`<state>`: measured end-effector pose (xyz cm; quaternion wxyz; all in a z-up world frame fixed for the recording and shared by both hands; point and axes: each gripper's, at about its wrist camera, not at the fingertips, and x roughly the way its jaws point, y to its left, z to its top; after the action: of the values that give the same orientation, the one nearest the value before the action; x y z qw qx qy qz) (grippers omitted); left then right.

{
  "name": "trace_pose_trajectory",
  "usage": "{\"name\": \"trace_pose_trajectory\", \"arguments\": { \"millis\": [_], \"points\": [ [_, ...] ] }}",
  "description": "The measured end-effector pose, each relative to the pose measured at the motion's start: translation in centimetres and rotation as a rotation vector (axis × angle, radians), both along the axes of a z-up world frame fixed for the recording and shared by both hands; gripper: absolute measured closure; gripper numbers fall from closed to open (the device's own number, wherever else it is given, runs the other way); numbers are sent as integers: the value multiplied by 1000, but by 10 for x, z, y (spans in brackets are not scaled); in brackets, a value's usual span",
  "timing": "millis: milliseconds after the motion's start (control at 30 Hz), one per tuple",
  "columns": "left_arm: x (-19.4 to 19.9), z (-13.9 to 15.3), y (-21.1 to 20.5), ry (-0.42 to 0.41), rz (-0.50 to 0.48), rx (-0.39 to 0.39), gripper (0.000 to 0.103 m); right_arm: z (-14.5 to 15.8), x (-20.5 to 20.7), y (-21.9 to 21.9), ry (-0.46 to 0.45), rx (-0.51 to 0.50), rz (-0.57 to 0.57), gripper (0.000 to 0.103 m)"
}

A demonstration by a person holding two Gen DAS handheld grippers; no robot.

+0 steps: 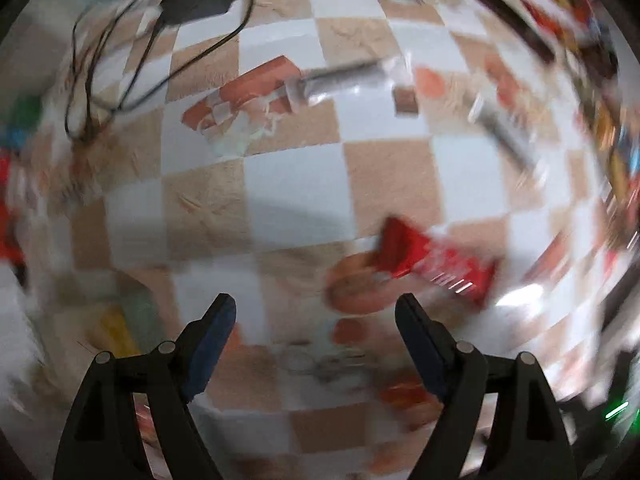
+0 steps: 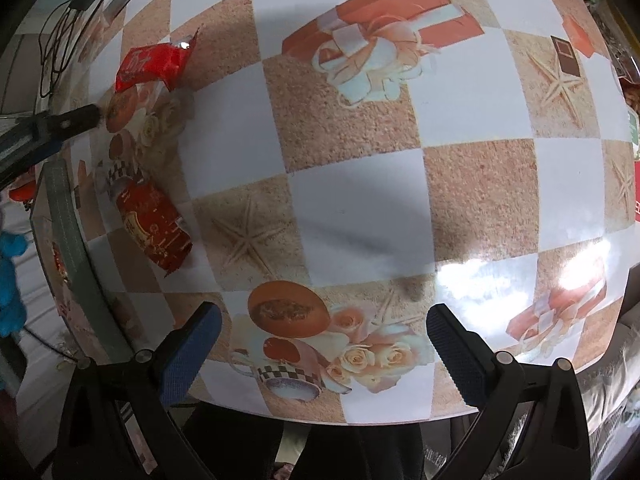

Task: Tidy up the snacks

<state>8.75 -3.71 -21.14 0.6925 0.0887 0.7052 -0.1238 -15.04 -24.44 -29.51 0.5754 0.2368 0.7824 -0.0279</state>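
We hold both grippers, left [image 1: 316, 310] and right [image 2: 324, 320], fingers wide and empty, above the worktop [image 2: 360, 208], a red snack packet [image 2: 154, 66] near its left edge.

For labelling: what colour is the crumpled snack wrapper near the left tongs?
Bright red wrapper, clearest in the right wrist view.

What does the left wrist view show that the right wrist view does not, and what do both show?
Only the left wrist view shows the left tongs from behind, open and empty, above the table.

Only the right wrist view shows the dark red snack packet and the open right tongs.

Both show the bright red snack packet, the checked tablecloth and the black cables.
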Motion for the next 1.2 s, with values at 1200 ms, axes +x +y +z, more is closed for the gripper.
{"name": "trace_pose_trajectory", "arguments": {
  "millis": [1200],
  "points": [
    [-87,14,61,-20,-80,63,16,-15,97,96,-68,-147,268,0]
  ]
}}
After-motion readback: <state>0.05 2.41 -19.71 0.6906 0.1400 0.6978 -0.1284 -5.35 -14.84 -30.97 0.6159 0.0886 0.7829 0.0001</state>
